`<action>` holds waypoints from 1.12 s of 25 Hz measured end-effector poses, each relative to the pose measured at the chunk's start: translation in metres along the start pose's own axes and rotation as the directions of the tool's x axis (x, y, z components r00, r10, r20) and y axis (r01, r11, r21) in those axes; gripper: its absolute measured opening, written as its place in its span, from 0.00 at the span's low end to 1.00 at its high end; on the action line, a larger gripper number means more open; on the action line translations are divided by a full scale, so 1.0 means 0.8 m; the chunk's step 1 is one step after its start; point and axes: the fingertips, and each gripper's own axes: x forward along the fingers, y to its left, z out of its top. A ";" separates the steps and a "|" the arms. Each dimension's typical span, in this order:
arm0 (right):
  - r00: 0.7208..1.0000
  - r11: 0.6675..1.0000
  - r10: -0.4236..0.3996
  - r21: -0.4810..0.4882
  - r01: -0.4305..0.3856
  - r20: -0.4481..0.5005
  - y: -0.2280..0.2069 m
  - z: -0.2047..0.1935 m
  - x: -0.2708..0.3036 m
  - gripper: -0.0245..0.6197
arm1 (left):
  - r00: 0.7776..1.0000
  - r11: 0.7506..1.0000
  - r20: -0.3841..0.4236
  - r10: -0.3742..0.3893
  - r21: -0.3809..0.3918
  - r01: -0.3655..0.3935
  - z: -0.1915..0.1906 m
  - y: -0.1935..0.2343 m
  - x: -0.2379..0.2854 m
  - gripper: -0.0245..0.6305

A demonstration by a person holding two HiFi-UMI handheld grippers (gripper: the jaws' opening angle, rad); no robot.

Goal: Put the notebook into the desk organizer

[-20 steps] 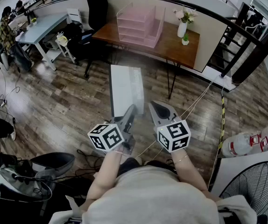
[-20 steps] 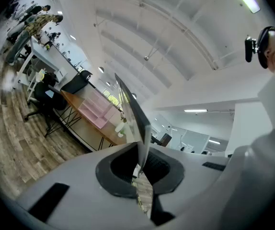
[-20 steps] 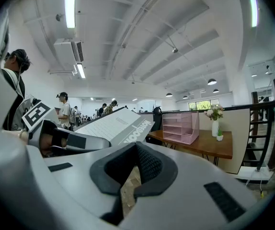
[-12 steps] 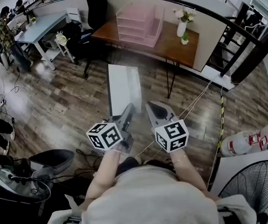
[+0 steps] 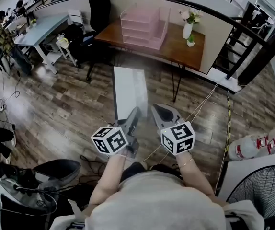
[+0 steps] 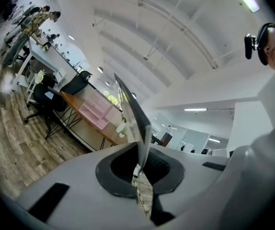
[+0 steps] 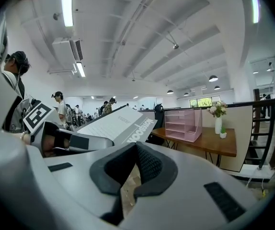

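Observation:
A white and grey notebook (image 5: 128, 91) hangs in the air over the wooden floor, well short of the desk. My left gripper (image 5: 132, 117) is shut on its near edge. In the left gripper view the notebook (image 6: 133, 110) stands edge-on, rising from between the pressed pads of the left gripper (image 6: 140, 161). My right gripper (image 5: 160, 111) is just right of it, shut and empty. In the right gripper view its pads meet at the tips of the right gripper (image 7: 136, 150), with the notebook (image 7: 113, 127) to its left. The pink desk organizer (image 5: 144, 25) sits on the brown desk (image 5: 173, 47) ahead.
A white vase with flowers (image 5: 187, 28) and a small plant (image 5: 190, 40) stand on the desk right of the organizer. A black chair (image 5: 98, 6) is behind the desk's left end. Cables (image 5: 204, 102) cross the floor; a fan (image 5: 264, 195) stands at lower right. People sit at far left.
The grippers and the held notebook swayed slightly left and came back. The grip on the notebook is the same.

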 end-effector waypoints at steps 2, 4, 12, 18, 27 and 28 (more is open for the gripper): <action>1.000 1.000 -0.003 -0.004 0.003 -0.001 0.003 0.000 0.003 0.05 | 1.000 1.000 0.002 -0.008 -0.004 0.008 0.004 0.004 0.002 0.07; 1.000 1.000 -0.009 0.001 0.009 -0.002 0.004 -0.003 0.005 0.05 | 1.000 1.000 -0.001 -0.018 -0.006 0.018 0.006 0.007 0.004 0.07; 0.999 0.999 -0.035 0.020 0.036 -0.030 -0.001 -0.017 0.021 0.05 | 0.999 1.000 -0.023 -0.023 -0.007 0.023 0.014 0.028 0.015 0.07; 0.999 0.999 -0.051 0.016 0.051 0.000 -0.029 -0.003 0.065 0.05 | 1.000 1.000 -0.014 -0.020 0.001 0.020 0.034 0.048 0.040 0.07; 1.000 1.000 0.003 -0.010 -0.003 0.011 -0.078 0.018 0.176 0.05 | 0.999 0.999 0.041 0.029 0.025 -0.030 0.099 0.118 0.108 0.07; 1.000 1.000 0.009 -0.010 -0.009 0.009 -0.086 0.019 0.190 0.05 | 0.999 0.999 0.043 0.032 0.028 -0.034 0.106 0.126 0.119 0.07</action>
